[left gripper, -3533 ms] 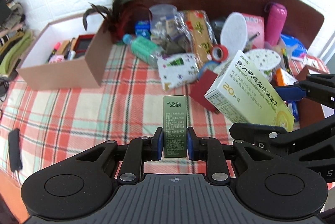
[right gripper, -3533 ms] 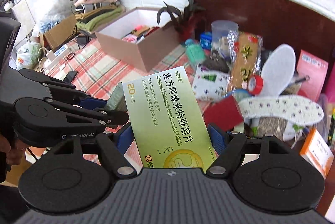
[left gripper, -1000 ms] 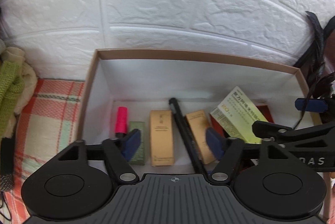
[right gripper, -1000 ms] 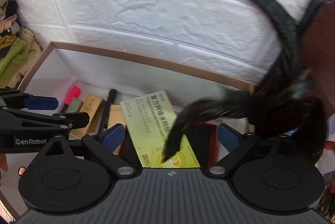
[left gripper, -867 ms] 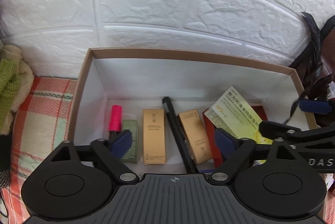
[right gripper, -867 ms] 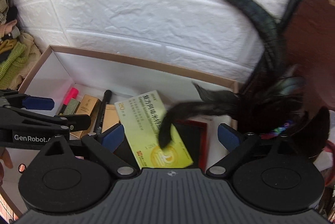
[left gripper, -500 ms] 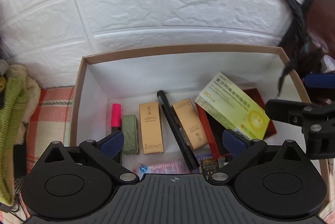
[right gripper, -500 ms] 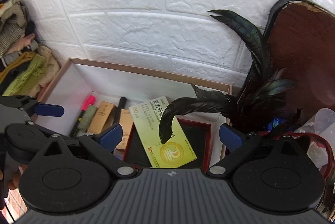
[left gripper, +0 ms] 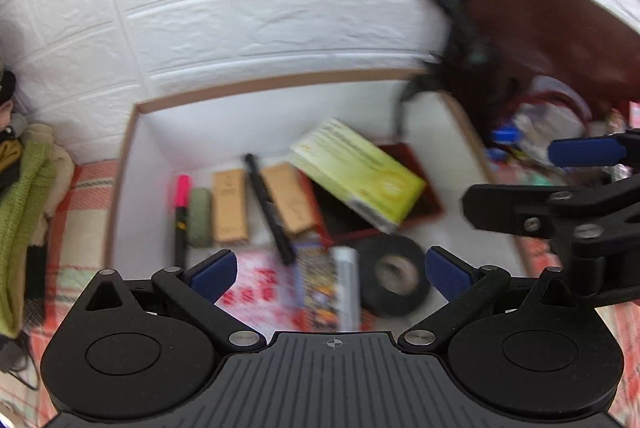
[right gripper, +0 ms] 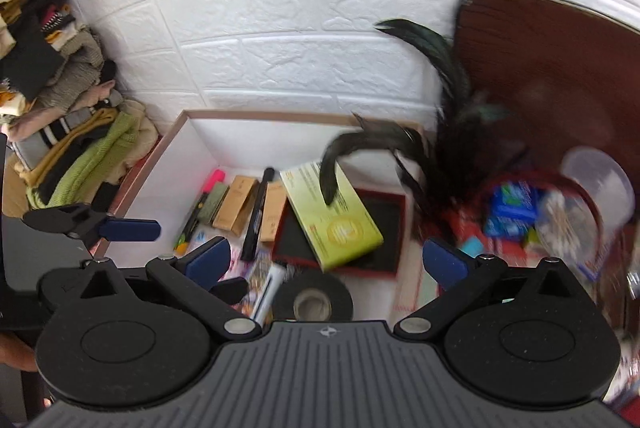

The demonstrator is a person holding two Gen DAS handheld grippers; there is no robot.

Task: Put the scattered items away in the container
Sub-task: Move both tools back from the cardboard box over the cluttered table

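The cardboard box (left gripper: 130, 132) with a white lining stands against the wall. In it the yellow-green medicine carton (left gripper: 360, 174) leans on a red-framed dark case (left gripper: 416, 188). The small green box (left gripper: 199, 212) lies between a pink marker (left gripper: 183, 188) and a tan box (left gripper: 229, 206). My left gripper (left gripper: 329, 274) hovers open above the box's near end, empty. My right gripper (right gripper: 326, 262) is open and empty too, above the box's right part (right gripper: 172, 136) and the carton (right gripper: 332, 216). Its fingers (left gripper: 520, 212) show at the right of the left wrist view.
Also in the box are a black pen (left gripper: 268, 204), a second tan box (left gripper: 290, 198), a black tape roll (left gripper: 394, 274) and printed packets. Dark feathers (right gripper: 440, 132) hang over its right end. Clutter with a clear cup (right gripper: 596, 180) lies right; folded clothes (right gripper: 60, 108) are piled left.
The green box and the medicine carton, held earlier, now lie in the box. Both grippers have spread their jaws and drawn back and up, so more of the box shows.
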